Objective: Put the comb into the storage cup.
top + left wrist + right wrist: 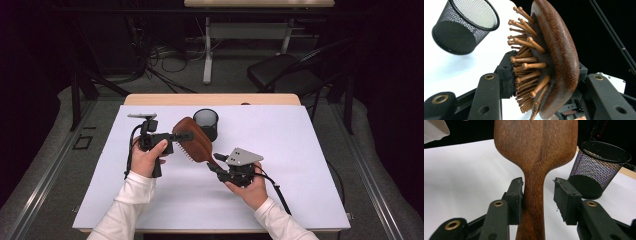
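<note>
A brown wooden hairbrush (195, 142) with wooden pins is held above the white table cover (300, 150), its handle pointing toward the near right. My left gripper (187, 135) is shut on the brush head: in the left gripper view one jaw presses the pins and the other the rounded back of the hairbrush (559, 57). My right gripper (216, 162) sits around the handle. In the right gripper view the hairbrush handle (534, 195) touches one pad while the other pad stands clear, so the right gripper (537, 192) is open.
A black mesh cup (206, 122) stands upright just behind the brush, also seen as the mesh cup (464, 27) and the mesh cup (596, 167). A black chair (285, 72) and a desk's legs (207, 55) stand beyond the table's far edge.
</note>
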A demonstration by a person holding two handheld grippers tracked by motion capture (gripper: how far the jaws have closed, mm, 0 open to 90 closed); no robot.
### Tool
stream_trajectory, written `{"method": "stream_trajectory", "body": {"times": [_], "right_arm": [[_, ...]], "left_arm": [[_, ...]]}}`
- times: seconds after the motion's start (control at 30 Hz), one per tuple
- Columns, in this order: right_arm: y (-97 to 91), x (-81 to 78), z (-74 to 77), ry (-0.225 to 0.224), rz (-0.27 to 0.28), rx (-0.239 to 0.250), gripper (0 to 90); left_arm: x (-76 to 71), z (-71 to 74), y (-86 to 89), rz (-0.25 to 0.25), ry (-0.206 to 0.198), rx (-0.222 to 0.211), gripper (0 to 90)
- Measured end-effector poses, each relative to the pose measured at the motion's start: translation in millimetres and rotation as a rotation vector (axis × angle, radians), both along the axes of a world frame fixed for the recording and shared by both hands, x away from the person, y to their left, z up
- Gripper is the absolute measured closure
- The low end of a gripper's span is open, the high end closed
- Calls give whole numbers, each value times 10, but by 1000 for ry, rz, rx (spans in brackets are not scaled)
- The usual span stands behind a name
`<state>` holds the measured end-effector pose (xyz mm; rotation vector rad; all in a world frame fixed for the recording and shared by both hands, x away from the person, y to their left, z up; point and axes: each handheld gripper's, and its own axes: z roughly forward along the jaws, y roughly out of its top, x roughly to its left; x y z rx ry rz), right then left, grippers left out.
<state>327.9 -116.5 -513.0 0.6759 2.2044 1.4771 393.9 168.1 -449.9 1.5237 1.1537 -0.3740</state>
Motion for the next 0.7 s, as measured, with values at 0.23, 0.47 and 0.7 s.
{"method": "stream_trajectory", "body": {"times": [0.23,0.47,0.7], "right_arm": [[-22,9,18,6,-3,21,564],[-57,21,50,14,-11,55,539],[-99,43,80,34,-19,83,505]], "left_arm": [[1,16,45,15,-9,-11,515],[2,30,91,31,-17,-23,515],[15,33,152,53,-18,-15,516]]}}
